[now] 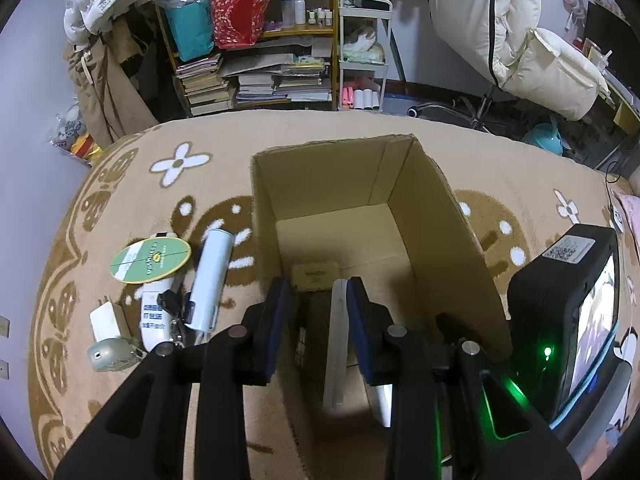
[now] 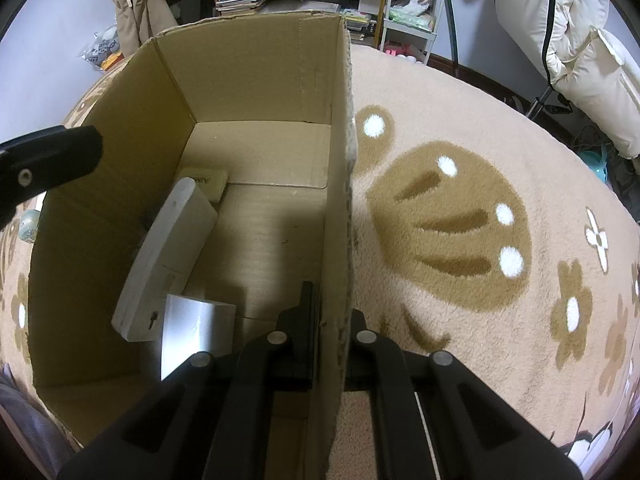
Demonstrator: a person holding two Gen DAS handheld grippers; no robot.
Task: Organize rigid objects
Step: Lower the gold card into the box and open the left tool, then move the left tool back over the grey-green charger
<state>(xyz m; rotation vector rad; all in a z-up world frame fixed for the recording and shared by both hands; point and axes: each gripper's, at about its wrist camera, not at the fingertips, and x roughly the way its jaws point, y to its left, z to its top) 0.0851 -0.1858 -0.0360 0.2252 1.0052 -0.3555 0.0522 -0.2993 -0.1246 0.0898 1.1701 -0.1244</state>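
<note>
An open cardboard box stands on the rug. Inside it a flat white box leans against the left wall, with a small tan box behind it and a silvery white box in front. My left gripper hangs open over the box's near end. The flat white box stands just beside its right pad and is not pinched. My right gripper is shut on the box's right wall, one finger on each side. One left finger shows above the left wall.
On the rug left of the box lie a green round disc, a white bottle, a white cylinder, a white charger and a small greenish device. Shelves and a chair stand beyond the rug.
</note>
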